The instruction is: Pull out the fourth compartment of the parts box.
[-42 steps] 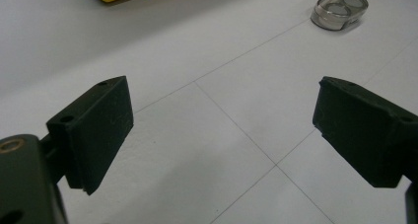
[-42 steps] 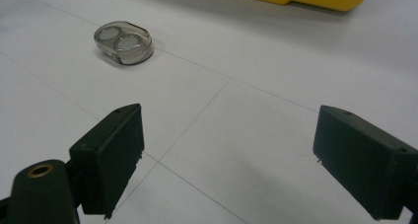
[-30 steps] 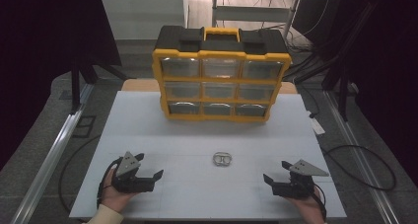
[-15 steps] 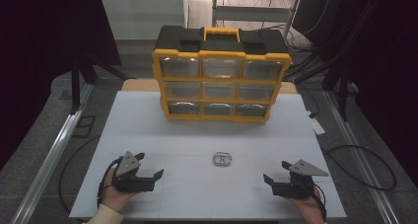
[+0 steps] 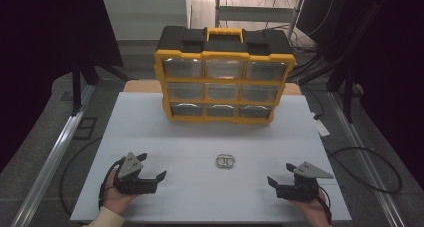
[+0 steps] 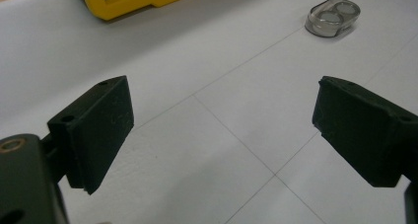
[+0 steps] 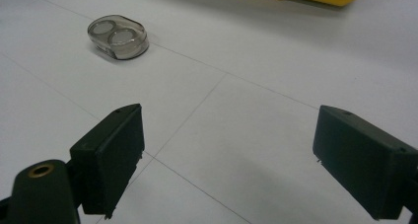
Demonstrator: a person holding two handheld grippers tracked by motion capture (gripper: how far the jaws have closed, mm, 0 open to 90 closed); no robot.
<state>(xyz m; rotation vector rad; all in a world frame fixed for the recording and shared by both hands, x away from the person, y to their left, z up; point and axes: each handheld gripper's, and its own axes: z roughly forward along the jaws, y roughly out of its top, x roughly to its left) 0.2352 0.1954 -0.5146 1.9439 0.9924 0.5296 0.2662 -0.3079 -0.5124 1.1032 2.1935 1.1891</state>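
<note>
Both grippers sat low in the high view, the left gripper at lower left and the right gripper at lower right, each with its jaws spread wide and holding nothing. The little clear oval case lay flat on the white table just below the middle of the frame, between the two and well apart from either. In the left gripper view it showed at upper right. The yellow drawer organizer stood upright further up. My worry was that the case looked low and slick, so jaws coming in too high could've skated over it or flicked it away across the table.
</note>
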